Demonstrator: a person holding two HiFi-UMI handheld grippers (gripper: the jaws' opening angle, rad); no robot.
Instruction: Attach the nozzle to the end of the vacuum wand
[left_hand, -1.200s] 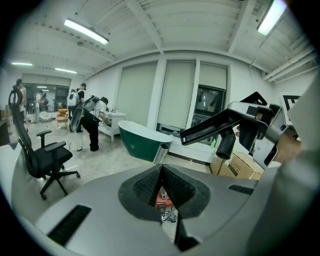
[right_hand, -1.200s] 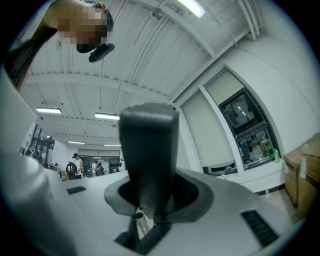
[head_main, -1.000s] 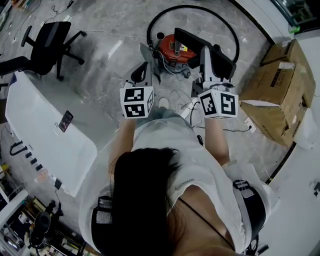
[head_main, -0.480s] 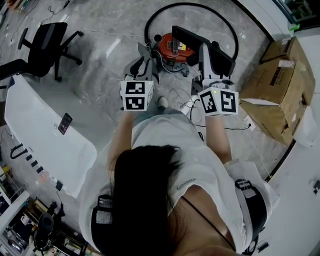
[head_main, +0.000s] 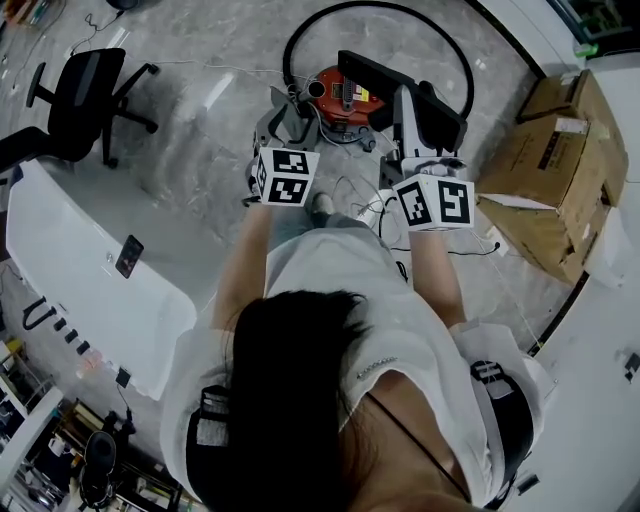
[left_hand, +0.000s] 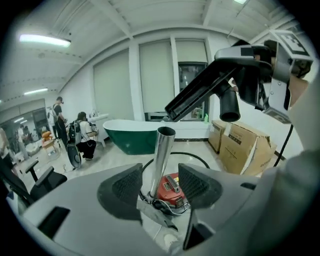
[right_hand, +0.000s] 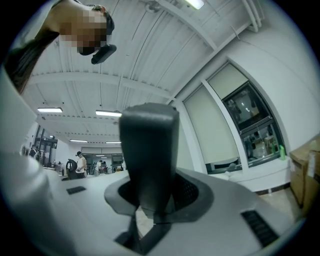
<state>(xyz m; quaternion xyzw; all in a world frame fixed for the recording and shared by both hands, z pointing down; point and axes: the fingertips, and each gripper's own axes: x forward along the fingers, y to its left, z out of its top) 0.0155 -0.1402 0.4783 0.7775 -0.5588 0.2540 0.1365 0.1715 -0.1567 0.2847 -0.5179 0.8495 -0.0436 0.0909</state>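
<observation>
Left gripper view: nozzle (left_hand: 200, 89) held clear of the wand (left_hand: 161, 155), not yet joined.

The left gripper (left_hand: 160, 187) has just been opening its jaws. They now stand wide, with the metal wand upright in the gap and neither pad pressing it. The wand rises from just beside the red vacuum canister (left_hand: 167, 192). The right gripper (right_hand: 156, 192) is clamped on the black nozzle, carried above the canister, its round socket off to one side of the wand's open end and apart from it. Still to do, I judge: align the socket and push it on.

Yellow label (head_main: 366, 96) on vacuum (head_main: 335, 92) illegible; nothing else readable.
</observation>
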